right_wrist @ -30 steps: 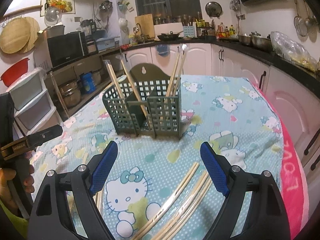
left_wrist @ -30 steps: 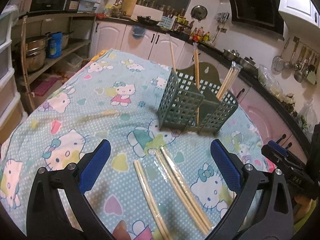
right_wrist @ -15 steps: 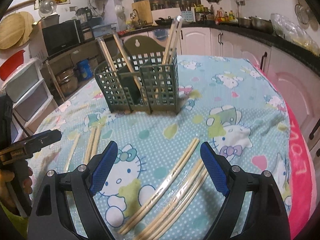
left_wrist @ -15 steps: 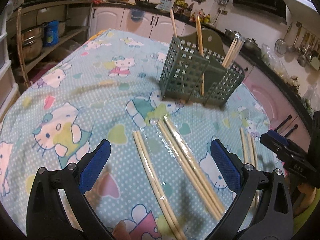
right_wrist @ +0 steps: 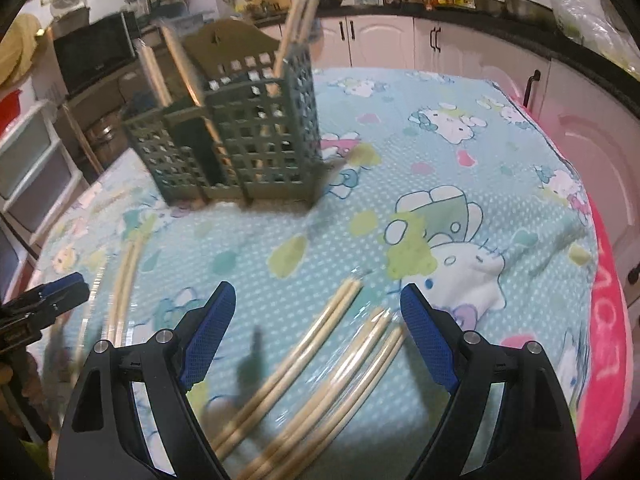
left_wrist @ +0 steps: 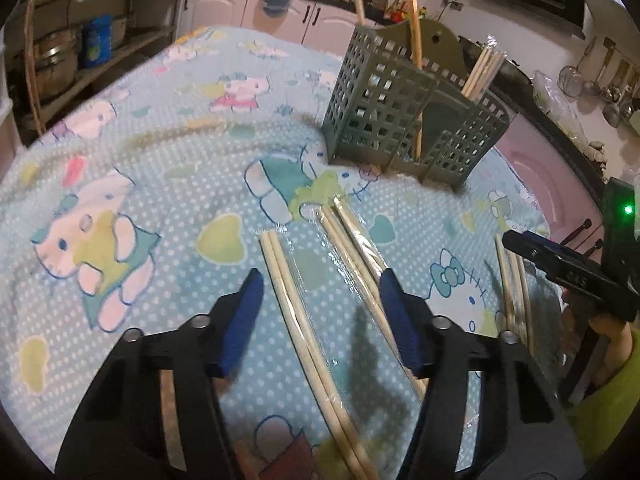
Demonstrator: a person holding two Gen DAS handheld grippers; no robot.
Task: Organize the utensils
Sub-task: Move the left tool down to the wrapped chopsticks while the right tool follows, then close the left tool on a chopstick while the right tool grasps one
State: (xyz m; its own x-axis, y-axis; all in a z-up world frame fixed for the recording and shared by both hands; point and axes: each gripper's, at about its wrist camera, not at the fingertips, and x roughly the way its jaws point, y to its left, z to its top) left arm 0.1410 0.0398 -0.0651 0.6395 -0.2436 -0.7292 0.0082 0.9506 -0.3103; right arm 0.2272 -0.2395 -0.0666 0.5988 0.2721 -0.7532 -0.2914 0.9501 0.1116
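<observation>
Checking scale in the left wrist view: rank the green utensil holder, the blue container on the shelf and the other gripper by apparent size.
1. green utensil holder
2. other gripper, partly cut off at the frame edge, so unsure
3. blue container, far away

Green lattice utensil holder [left_wrist: 404, 120] is standing upright on the tablecloth, holding several chopsticks [left_wrist: 416, 32] leaning inside. Plastic-wrapped pale chopstick pairs [left_wrist: 304, 320] are lying flat just in front of the holder.
</observation>
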